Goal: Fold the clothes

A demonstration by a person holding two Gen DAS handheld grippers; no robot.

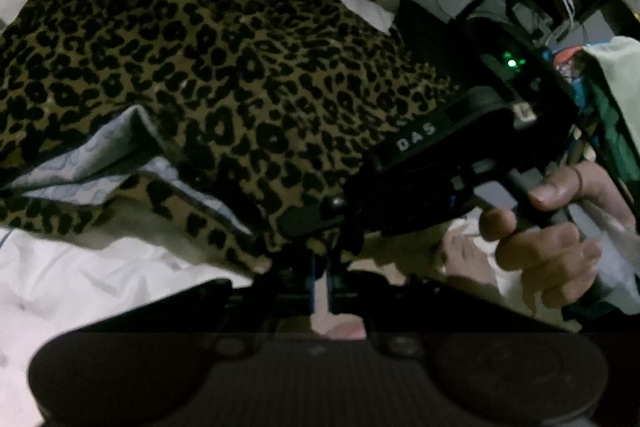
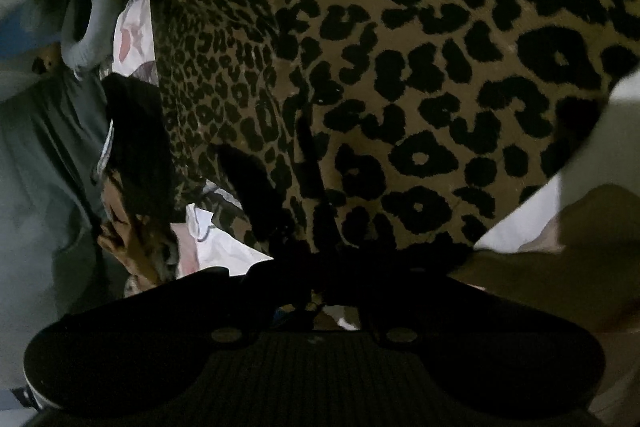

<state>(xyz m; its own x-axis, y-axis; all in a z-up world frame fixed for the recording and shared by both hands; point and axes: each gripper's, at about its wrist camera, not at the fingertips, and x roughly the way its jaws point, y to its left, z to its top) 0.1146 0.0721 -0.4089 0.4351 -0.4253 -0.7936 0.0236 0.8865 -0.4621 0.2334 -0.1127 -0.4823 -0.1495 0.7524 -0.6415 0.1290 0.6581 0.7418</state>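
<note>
A brown, black-spotted leopard-print fabric garment (image 1: 224, 75) is lying on white bedding (image 1: 80, 279). The left gripper (image 1: 320, 275) is pinching its near hem. The black right gripper (image 1: 320, 223), held by a hand (image 1: 560, 235), is clamping the same edge.

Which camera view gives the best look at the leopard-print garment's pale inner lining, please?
The left wrist view: the leopard-print garment lies spread on the white bedding, its pale lining turned out at the near edge. The right wrist view is filled by close-up print, lining unseen.
</note>
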